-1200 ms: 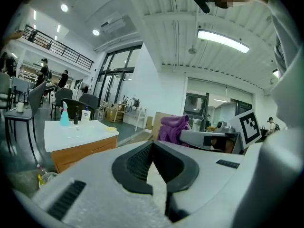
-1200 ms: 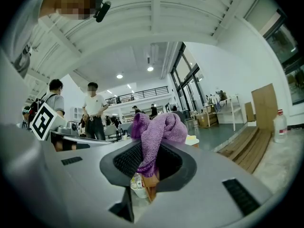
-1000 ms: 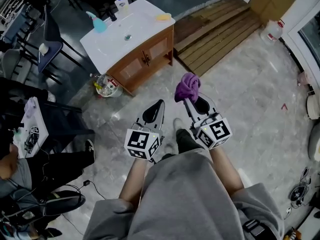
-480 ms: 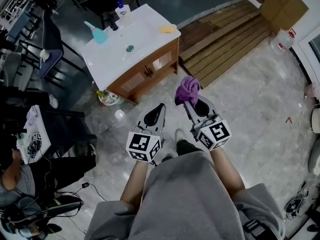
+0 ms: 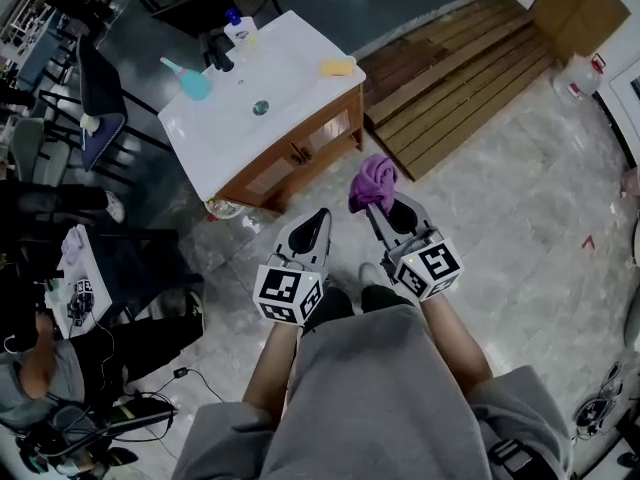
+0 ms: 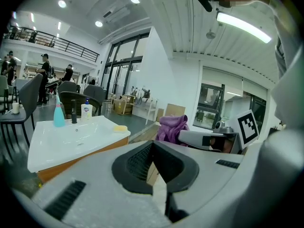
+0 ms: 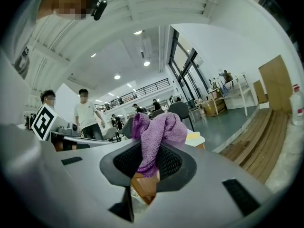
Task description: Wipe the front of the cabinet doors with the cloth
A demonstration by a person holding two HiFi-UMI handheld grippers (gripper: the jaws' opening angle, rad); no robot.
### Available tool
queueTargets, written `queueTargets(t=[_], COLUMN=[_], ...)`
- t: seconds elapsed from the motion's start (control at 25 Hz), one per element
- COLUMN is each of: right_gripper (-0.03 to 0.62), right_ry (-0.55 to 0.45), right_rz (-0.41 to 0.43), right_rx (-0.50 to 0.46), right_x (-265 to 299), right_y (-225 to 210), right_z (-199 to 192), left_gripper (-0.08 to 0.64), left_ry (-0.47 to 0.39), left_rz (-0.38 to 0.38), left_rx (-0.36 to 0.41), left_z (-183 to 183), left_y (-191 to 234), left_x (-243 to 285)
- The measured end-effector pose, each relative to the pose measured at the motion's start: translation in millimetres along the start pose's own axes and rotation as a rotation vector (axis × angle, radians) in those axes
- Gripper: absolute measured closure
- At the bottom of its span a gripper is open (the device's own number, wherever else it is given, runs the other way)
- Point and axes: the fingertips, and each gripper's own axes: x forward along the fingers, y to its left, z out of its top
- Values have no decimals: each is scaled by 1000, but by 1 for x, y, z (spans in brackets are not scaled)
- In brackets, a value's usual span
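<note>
- Purple cloth (image 5: 373,181) is bunched at the tip of the right gripper (image 5: 380,208) in the head view, carried in the air above the marble floor (image 5: 500,198).
- Head view: the left gripper (image 5: 318,218) is held just beside the right one and carries nothing. The wooden cabinet doors (image 5: 300,153) sit below a white counter (image 5: 300,58) with a basin. They are well apart from the cloth, ahead and to the left. A teal bottle (image 5: 192,80) and a yellow sponge (image 5: 338,66) rest on the counter.
- Left gripper view: the jaws of the left gripper (image 6: 153,146) are closed together, with nothing between the black pads. The counter (image 6: 71,137) lies ahead at the left. The cloth (image 6: 171,127) shows at the right, at the tip of the right gripper (image 6: 204,139).
- Right gripper view: the jaws of the right gripper (image 7: 151,163) are clenched on the cloth (image 7: 156,137). A fold runs down between the pads and the bulk stands above them. Brown cabinet wood (image 7: 145,184) shows through the gap below.
- Task status, as a judgement: the cloth is secured, which is the only step complete. No contact with the doors exists, so wiping has not begun.
- Remaining: close the gap to the cabinet, lower the cloth to door height, press it flat and wipe both door fronts.
</note>
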Motion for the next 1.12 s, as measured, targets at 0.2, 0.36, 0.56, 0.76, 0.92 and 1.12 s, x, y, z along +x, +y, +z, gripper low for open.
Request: queueTargets(t=[0.2, 0.36, 0.56, 0.76, 0.92, 1.12], right_gripper=[518, 518, 518, 518, 518, 518], right_ry=[1, -12, -31, -56, -86, -106], right_rz=[-15, -47, -128, -220, -282, -337], right_rx=[50, 99, 156, 204, 258, 306], right_x=[24, 49, 83, 115, 132, 151], right_y=[-11, -18, -30, -44, -56, -86], right_z=[-10, -18, -24, -33, -46, -66], left_gripper=[554, 554, 554, 554, 554, 554], left_ry=[16, 34, 67, 95, 118, 158], left_rz=[0, -12, -70, -146, -212, -248], left_rx=[13, 20, 37, 63, 77, 92], left_z=[2, 0, 1, 4, 0, -15], left_y=[26, 55, 91, 123, 138, 151], left_x=[15, 27, 49, 71, 89, 120])
